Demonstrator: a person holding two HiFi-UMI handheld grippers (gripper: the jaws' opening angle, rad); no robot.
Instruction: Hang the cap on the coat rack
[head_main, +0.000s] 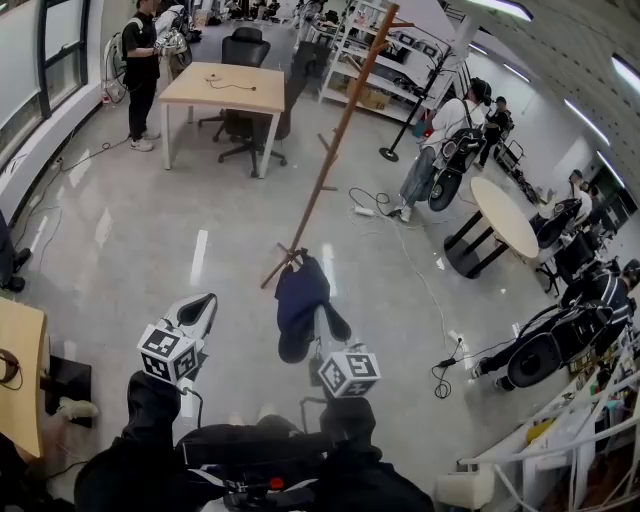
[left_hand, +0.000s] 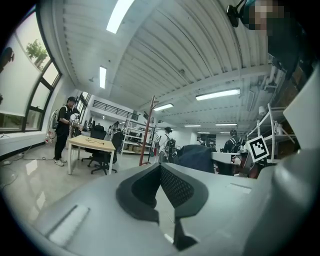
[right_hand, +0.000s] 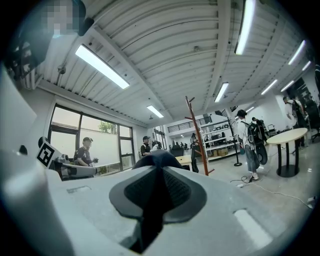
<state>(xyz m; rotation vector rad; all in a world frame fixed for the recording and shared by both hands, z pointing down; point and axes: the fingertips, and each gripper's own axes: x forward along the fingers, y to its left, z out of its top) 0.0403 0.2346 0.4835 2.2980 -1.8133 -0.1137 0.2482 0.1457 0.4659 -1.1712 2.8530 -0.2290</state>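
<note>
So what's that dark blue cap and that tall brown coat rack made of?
The dark blue floppy cap looks like soft matte cloth: it droops and folds. The tall reddish-brown coat rack looks like smooth wood, maybe painted metal: stiff straight pole.

Cap (head_main: 298, 295): dark navy cloth, matt, soft creases. Rack (head_main: 340, 130): red-brown wood, smooth, slight sheen. Left tool (head_main: 203, 308) & right tool (head_main: 326, 325): grey plastic shells, matt, smooth. Pads (left_hand: 176, 186): black, rubbery-looking, fine ribbed grid. Marker cubes (head_main: 167, 352): matt b/w print. Floor (head_main: 150, 230): grey, polished, glossy w/ light streaks. Desk (head_main: 225, 90): pale wood-look top, satin; legs white, smooth. Ceiling (left_hand: 165, 55): ribbed white panels, matt.
</note>
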